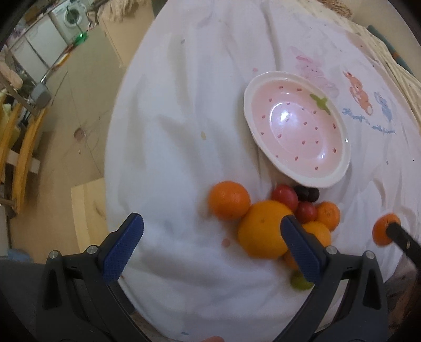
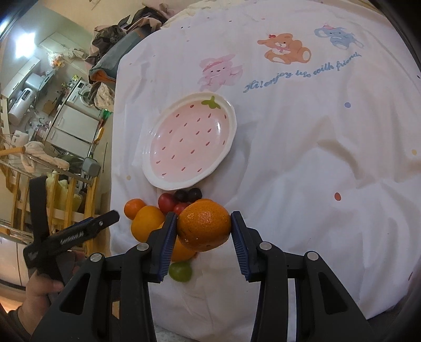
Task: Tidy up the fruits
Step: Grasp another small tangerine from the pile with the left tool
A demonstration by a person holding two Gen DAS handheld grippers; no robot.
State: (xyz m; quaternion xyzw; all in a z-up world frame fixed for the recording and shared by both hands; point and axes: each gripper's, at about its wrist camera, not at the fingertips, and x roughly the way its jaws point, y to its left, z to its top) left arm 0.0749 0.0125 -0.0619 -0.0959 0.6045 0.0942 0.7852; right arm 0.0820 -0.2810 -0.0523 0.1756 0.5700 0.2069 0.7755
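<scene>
A pink strawberry-pattern plate [image 1: 297, 129] [image 2: 189, 142] lies empty on the white cloth. Just in front of it is a pile of fruit: a small orange [image 1: 229, 200], a large orange [image 1: 263, 229], red tomatoes [image 1: 285, 196], dark grapes [image 1: 306, 193] and a green grape [image 2: 180, 271]. My left gripper [image 1: 213, 236] hangs open above the pile's left side, with nothing between its pads. My right gripper [image 2: 204, 221] is shut on a tangerine [image 2: 204, 226], held above the pile. The same tangerine [image 1: 384, 229] shows at the right edge of the left wrist view.
The cloth [image 2: 315, 171] with cartoon animals covers a rumpled soft surface that drops off at the left. A hand [image 2: 39, 286] holds the left gripper there. Beyond the edge are the floor, wooden racks [image 2: 65, 200] and appliances [image 1: 69, 17].
</scene>
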